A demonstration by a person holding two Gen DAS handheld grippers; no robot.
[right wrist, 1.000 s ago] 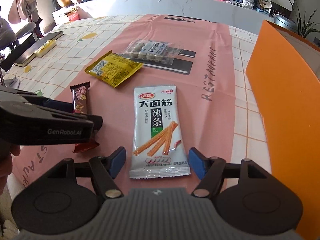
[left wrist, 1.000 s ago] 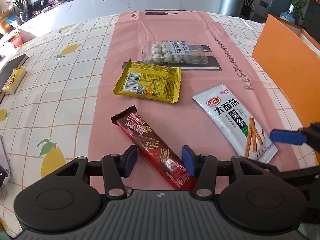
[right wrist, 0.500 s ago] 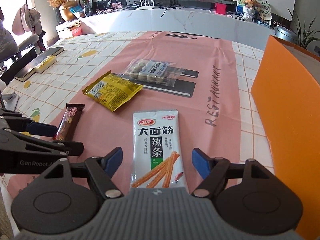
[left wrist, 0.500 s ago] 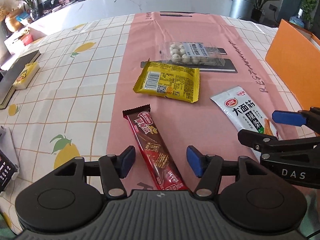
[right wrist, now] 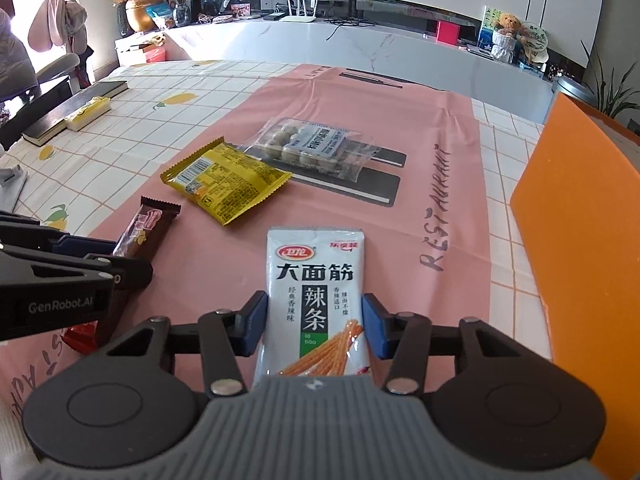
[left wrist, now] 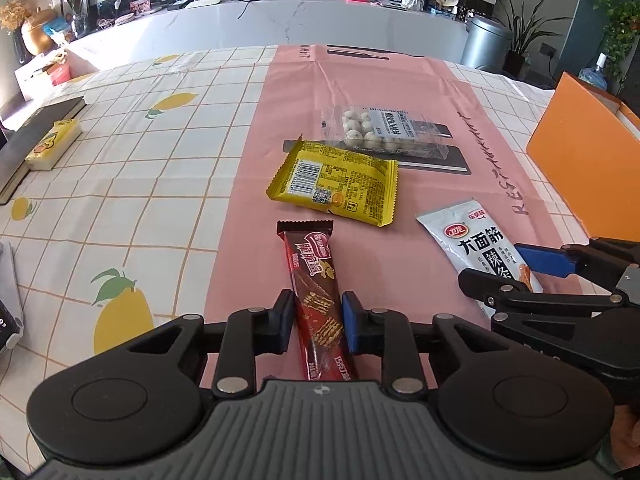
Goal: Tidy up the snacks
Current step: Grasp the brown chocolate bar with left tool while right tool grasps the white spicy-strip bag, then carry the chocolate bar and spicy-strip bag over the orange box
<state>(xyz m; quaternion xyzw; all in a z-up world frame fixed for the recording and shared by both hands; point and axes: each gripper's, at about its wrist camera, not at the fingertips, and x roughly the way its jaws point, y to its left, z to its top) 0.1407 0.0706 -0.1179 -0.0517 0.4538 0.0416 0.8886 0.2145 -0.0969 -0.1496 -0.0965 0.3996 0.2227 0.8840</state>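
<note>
My left gripper (left wrist: 316, 312) is shut on a brown-and-red wafer bar (left wrist: 312, 264), its blue pads pressing both long sides near the bar's lower half. The bar lies on the pink mat (left wrist: 248, 208). To the right, my right gripper (right wrist: 314, 320) straddles a white spicy-strip packet (right wrist: 316, 264); its jaws are closing and the pads touch the packet's two edges. The right wrist view shows the left gripper (right wrist: 120, 258) on the bar (right wrist: 148, 224) at the left. The left wrist view shows the right gripper (left wrist: 504, 270) over the white packet (left wrist: 468, 236).
A yellow snack packet (left wrist: 340, 182) and a clear pack of round white sweets (left wrist: 380, 128) lie farther back on the mat. An orange box (right wrist: 580, 220) stands at the right. A dark book with a yellow pack (left wrist: 52, 144) on it sits far left.
Both grippers have closed in, the left onto the wafer bar and the right against the white packet. Both packets now sit straighter between the fingers.
</note>
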